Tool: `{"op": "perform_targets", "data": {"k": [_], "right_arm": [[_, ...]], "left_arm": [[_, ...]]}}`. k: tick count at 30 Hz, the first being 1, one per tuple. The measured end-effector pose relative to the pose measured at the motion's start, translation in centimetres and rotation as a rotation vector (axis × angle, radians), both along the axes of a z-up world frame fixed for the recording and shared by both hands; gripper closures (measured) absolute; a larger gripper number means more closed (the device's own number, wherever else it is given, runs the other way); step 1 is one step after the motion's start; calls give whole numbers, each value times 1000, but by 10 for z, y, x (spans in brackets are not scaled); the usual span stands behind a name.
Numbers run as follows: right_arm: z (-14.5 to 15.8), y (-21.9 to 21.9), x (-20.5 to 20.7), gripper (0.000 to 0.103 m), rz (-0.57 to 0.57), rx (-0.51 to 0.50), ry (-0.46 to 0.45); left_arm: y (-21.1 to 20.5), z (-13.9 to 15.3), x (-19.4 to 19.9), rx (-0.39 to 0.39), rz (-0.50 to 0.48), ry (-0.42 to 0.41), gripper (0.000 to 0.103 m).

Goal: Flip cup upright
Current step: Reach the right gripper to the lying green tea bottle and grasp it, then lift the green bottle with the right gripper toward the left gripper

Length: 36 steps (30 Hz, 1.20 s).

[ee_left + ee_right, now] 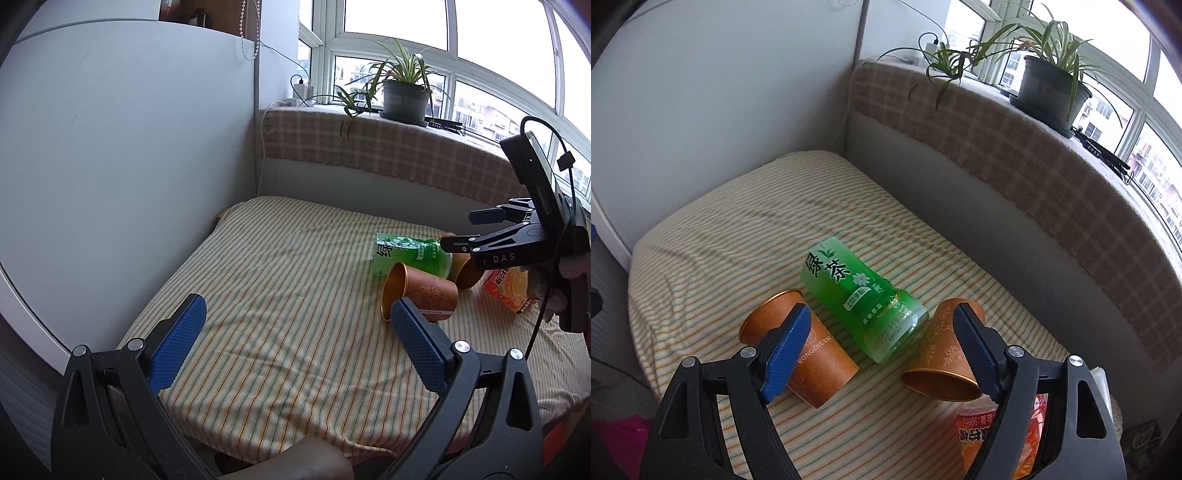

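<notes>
Two orange paper cups lie on their sides on the striped cloth (pixel 713 236). One cup (pixel 798 345) (pixel 419 293) lies left of a green tea bottle (pixel 864 299) (pixel 412 256), its mouth pointing left. The other cup (pixel 942 356) (pixel 467 271) lies right of the bottle, mouth toward the camera. My right gripper (pixel 882 350) (pixel 456 230) hovers open above them, one finger over each cup, the bottle between. My left gripper (pixel 295 339) stands open over bare cloth, its right finger just in front of the left cup.
An orange snack packet (pixel 993 435) (pixel 511 288) lies near the table's front right. A white wall panel (pixel 110 147) bounds the left side. Behind is a ledge with checked cloth (pixel 388 147) carrying a potted plant (pixel 404 96) and a cable.
</notes>
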State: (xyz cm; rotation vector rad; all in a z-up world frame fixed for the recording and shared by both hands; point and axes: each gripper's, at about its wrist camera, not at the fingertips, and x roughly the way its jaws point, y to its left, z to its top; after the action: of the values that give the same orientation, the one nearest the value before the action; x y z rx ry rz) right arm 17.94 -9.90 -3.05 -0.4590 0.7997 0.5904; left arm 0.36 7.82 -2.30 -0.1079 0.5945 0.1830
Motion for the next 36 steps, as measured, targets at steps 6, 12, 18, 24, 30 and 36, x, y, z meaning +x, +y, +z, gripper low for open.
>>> {"op": "perform_targets", "data": {"k": [6, 12, 18, 24, 30, 36], "right_arm": [[-17, 26, 27, 24, 100, -113, 113], [-38, 44, 47, 24, 158, -218, 182], [-52, 53, 61, 25, 180, -267, 220], [-63, 54, 71, 32, 177, -231, 286], [-56, 49, 74, 40, 148, -201, 278], [-40, 36, 69, 43, 114, -159, 249]], "left_arm": [[9, -4, -1, -20, 7, 12, 1], [18, -5, 0, -28, 30, 19, 1], [24, -9, 2, -34, 45, 30, 1], [25, -10, 3, -38, 48, 32, 1], [26, -9, 2, -42, 54, 30, 1], [23, -7, 0, -41, 45, 19, 1]]}}
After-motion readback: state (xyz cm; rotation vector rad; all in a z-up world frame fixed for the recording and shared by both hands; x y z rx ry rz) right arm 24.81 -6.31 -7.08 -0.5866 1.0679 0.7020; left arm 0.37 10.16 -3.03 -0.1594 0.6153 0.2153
